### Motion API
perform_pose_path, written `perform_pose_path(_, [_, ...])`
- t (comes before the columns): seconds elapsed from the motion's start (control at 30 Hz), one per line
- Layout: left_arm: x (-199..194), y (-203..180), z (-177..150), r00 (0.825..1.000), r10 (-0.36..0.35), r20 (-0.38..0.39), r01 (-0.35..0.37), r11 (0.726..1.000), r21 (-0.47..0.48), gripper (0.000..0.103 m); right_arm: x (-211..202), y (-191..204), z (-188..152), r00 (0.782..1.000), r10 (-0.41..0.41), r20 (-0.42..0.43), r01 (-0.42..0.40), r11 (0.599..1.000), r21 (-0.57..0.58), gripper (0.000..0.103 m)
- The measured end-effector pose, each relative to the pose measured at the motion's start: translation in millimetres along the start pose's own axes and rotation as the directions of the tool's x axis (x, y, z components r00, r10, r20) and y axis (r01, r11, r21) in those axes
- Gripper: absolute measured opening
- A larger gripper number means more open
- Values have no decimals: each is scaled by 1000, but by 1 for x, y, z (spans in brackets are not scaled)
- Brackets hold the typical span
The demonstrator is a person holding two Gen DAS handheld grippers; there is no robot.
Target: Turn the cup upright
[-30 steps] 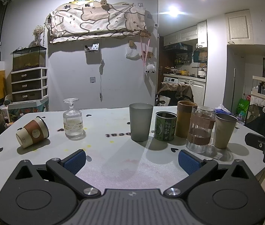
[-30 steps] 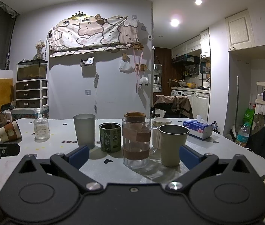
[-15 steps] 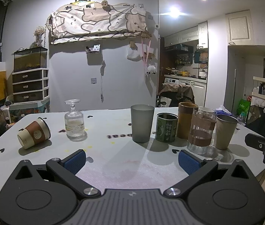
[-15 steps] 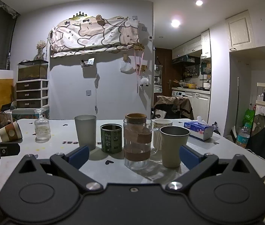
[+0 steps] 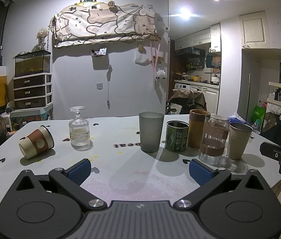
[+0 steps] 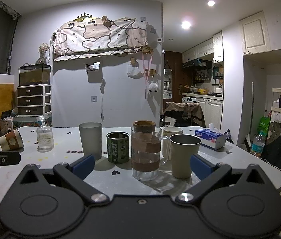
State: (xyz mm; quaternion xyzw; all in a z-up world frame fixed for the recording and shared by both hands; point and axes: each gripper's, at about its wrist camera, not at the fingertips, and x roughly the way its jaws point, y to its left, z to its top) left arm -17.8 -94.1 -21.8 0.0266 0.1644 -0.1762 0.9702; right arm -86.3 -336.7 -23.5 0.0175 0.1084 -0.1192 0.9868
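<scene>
Cup (image 5: pixel 36 143) lies tipped on tabletop (image 5: pixel 120 165) at 10 o'clock of left claw (image 5: pixel 139 169), both claws gaping, empty; right claw (image 6: pixel 141 166) faces upright cups, likely idle.

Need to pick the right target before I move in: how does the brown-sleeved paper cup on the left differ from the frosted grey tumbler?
The paper cup lies tipped on its side; the grey tumbler stands upright, mouth up. The paper cup is cream with a brown sleeve and a round label; the tumbler is plain frosted grey. The paper cup looks shorter and sits alone at the left; the tumbler heads the row of cups. Both rest on the table, ungripped.
</scene>
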Motion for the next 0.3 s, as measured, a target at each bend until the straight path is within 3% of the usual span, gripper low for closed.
perform_pose_path(0.3, [-1,1,1,1000,7,1,-7,1000,-5,103,0,0,0,1000,-1,0,1,1000,0,103])
